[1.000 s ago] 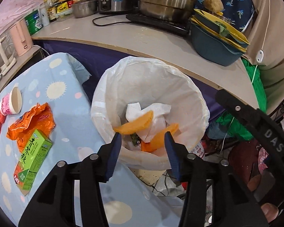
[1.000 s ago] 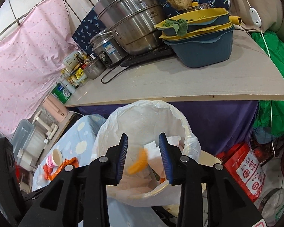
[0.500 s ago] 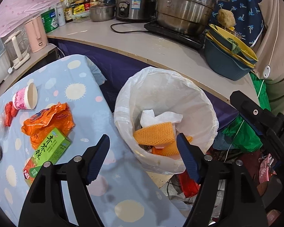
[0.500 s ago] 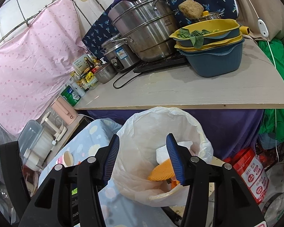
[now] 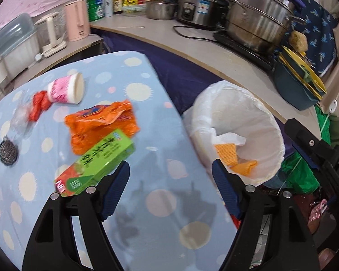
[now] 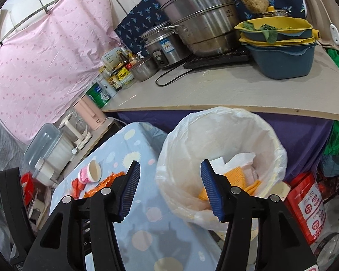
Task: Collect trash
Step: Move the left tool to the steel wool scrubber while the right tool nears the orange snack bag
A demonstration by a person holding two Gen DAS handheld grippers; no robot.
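Kitchen corner: a surface (image 5: 160, 205) under a pale blue dotted cloth, with a bin (image 5: 248, 113) in a white liner just off its edge and a counter (image 5: 214, 58) behind.

Left gripper (image 5: 170, 189): released, jaws standing wide and just been opening, nothing between the pads. It hangs over bare cloth near the surface's edge. Right gripper (image 6: 168, 188): likewise released, jaws just been opening, empty; seen over the gap between surface and bin rim, one blue pad in front of the bin's mouth.

Nearest trash on the surface: a green box (image 5: 97, 164), lying flat, one corner just beside the left gripper's left pad. It overlaps an orange wrapper (image 5: 101, 124), crumpled, lying behind it. To the left, well apart from the box, a dark round scourer (image 5: 8, 152). Farther back, a pink cup (image 5: 66, 89) on its side, mouth facing right, touching a red wrapper (image 5: 39, 107); a clear crumpled film next to the red wrapper, blurred.

In the bin: white paper (image 6: 235, 160) and orange mesh sheets (image 6: 235, 176), resting low against the liner.

On the counter, far side: a blue basin (image 6: 282, 61) stacked with yellow trays, a large steel pot (image 6: 198, 18), a rice cooker (image 6: 162, 47), a small steel bowl, and a row of bottles and cans. A pink kettle (image 5: 76, 20) stands on a lower side shelf. Pink dotted cloth hangs as backdrop.
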